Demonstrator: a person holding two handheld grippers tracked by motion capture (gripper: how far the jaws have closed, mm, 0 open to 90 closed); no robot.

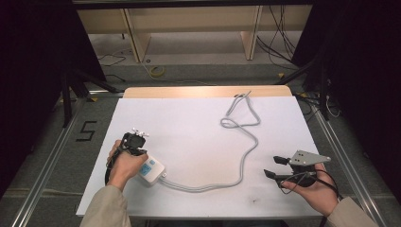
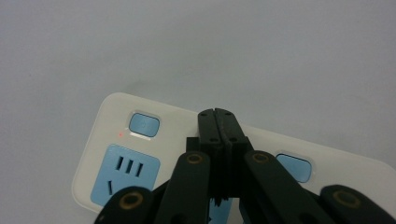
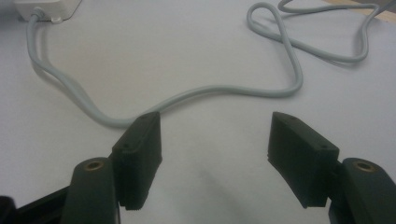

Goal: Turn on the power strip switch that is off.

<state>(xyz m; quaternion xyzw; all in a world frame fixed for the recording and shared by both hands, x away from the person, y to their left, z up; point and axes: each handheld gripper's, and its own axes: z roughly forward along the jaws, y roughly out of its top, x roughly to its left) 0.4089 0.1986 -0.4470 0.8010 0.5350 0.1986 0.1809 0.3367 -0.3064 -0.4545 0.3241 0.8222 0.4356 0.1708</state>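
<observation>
One white power strip (image 1: pixel 152 171) lies on the counter (image 1: pixel 189 127); one grey cord (image 1: pixel 243 156) runs from it, with one loop (image 1: pixel 234 123) along its length; in the left gripper view the strip shows two blue buttons (image 2: pixel 144 124) and one blue socket panel (image 2: pixel 125 173); one small red light (image 2: pixel 120 135); two tools, one left tool (image 1: pixel 135 142), one right tool (image 1: pixel 276 166); two hands.

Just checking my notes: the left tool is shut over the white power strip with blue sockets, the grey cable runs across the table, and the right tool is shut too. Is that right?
Not quite. The right tool is open: the right gripper view shows its jaws standing wide apart with nothing between them. The rest holds: the left tool is shut over the power strip, and the grey cable runs across the table.
</observation>
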